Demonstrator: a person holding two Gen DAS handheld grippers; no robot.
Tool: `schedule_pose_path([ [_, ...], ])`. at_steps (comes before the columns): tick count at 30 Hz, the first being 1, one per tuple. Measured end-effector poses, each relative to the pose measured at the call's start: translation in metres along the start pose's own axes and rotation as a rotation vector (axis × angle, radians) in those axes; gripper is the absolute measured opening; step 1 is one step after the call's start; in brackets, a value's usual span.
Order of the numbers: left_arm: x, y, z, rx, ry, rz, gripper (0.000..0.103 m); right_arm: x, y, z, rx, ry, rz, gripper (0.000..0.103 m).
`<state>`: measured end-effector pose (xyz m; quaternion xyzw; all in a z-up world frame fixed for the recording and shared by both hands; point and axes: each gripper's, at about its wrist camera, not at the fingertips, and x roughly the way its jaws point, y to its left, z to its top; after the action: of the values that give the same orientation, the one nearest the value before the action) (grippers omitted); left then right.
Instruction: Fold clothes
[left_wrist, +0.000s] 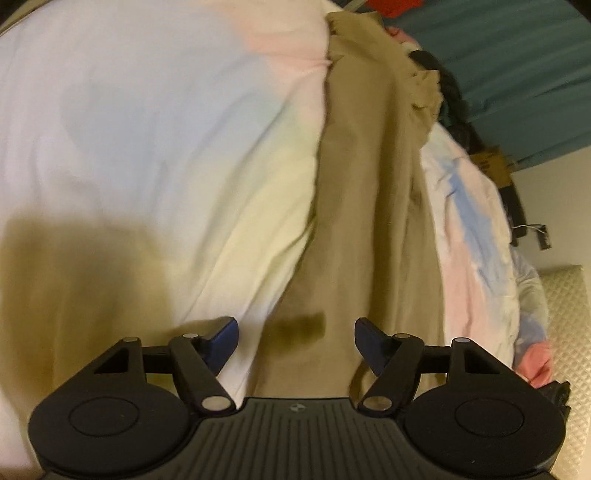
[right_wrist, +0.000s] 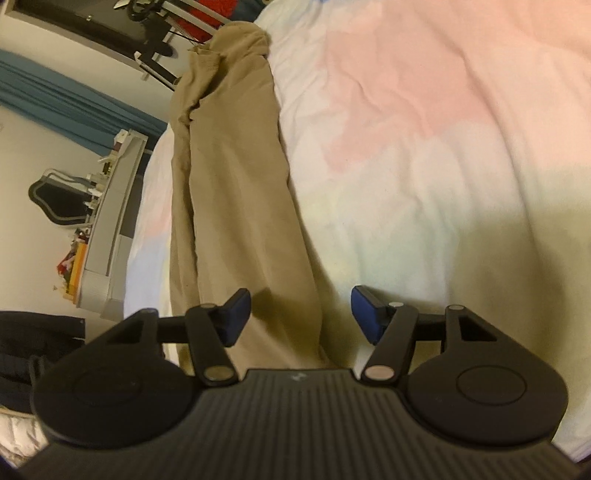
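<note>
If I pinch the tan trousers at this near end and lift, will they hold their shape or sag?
The trousers will probably sag: the cloth lies limp and creased along the duvet. The far end is bunched, so it will likely drag and unfold. They look thin and light, so one pinch should carry them.

The left claw (left_wrist: 295, 334) points forward and downward, its two black fingers spread apart, blue pads (left_wrist: 224, 341) facing each other across an open gap with nothing pinched between them. The right claw (right_wrist: 300, 315) has the same downward tilt, its fingers also parted, blue pads (right_wrist: 365, 314) well apart and pressing on nothing. No hand or sleeve shows behind either claw.
</note>
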<state>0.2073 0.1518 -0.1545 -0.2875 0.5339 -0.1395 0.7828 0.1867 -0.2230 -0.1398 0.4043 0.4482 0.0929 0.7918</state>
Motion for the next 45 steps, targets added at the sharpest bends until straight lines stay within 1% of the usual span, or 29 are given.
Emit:
schedule_pose_path([
  [1,0.004,-0.004,-0.002,0.027,0.018,-0.016,0.069,0.001,0.000,-0.002,0.005,0.015,0.018,0.058],
  [2,0.008,-0.008,-0.004,0.052,0.038,-0.031,0.063,0.003,0.001,-0.004,0.010,0.030,0.035,0.047],
  [3,0.013,-0.011,-0.007,0.071,0.064,-0.044,0.059,0.004,0.001,-0.007,0.021,0.047,0.055,0.042],
  [4,0.017,-0.012,-0.007,0.078,0.083,-0.045,0.055,0.006,0.002,-0.010,0.028,0.063,0.070,0.042],
  [5,0.021,-0.013,-0.008,0.084,0.101,-0.043,0.055,0.007,0.003,-0.014,0.023,0.072,0.072,0.042],
  [9,0.031,-0.011,-0.008,0.052,0.128,-0.031,0.056,0.007,0.007,-0.021,-0.023,0.060,0.008,0.042],
  [11,0.034,-0.017,-0.010,0.080,0.137,-0.024,0.056,0.009,0.011,-0.023,-0.047,0.077,0.004,0.043],
  [13,0.036,-0.026,-0.017,0.122,0.147,-0.019,0.055,0.013,0.016,-0.028,-0.079,0.115,0.014,0.043],
  [14,0.038,-0.030,-0.019,0.143,0.151,-0.016,0.049,0.015,0.019,-0.031,-0.094,0.140,0.020,0.042],
  [15,0.038,-0.032,-0.021,0.150,0.153,-0.011,0.043,0.016,0.023,-0.033,-0.116,0.149,0.010,0.038],
  [16,0.037,-0.033,-0.022,0.154,0.154,-0.007,0.031,0.015,0.027,-0.035,-0.144,0.149,-0.008,0.031],
  [17,0.036,-0.033,-0.021,0.145,0.153,0.002,0.016,0.013,0.029,-0.036,-0.156,0.147,-0.015,0.022],
  [18,0.033,-0.031,-0.020,0.131,0.150,0.004,0.011,0.011,0.030,-0.035,-0.157,0.145,-0.015,0.019],
  [20,0.026,-0.032,-0.018,0.101,0.129,-0.022,0.007,0.007,0.031,-0.034,-0.151,0.139,-0.009,0.016],
  [22,0.016,-0.032,-0.016,0.080,0.098,-0.060,0.006,-0.003,0.032,-0.030,-0.127,0.120,0.016,0.014],
  [27,-0.021,-0.031,-0.014,-0.021,-0.016,-0.186,0.005,-0.043,0.041,-0.018,-0.096,0.012,0.110,0.013],
  [31,-0.053,-0.039,-0.018,-0.027,-0.099,-0.263,0.005,-0.070,0.051,-0.012,-0.099,-0.043,0.176,0.012],
  [34,-0.075,-0.050,-0.027,-0.020,-0.142,-0.294,0.004,-0.084,0.055,-0.015,-0.123,-0.061,0.202,0.012],
  [37,-0.092,-0.061,-0.041,0.009,-0.157,-0.321,0.004,-0.099,0.058,-0.019,-0.149,-0.066,0.220,0.012],
  [39,-0.102,-0.063,-0.051,0.013,-0.135,-0.331,0.004,-0.110,0.057,-0.026,-0.167,-0.046,0.219,0.012],
  [42,-0.110,-0.066,-0.070,0.016,-0.103,-0.322,0.004,-0.126,0.053,-0.038,-0.190,-0.019,0.209,0.012],
  [45,-0.115,-0.065,-0.090,-0.011,-0.075,-0.323,0.004,-0.141,0.051,-0.056,-0.190,-0.015,0.217,0.012],
])
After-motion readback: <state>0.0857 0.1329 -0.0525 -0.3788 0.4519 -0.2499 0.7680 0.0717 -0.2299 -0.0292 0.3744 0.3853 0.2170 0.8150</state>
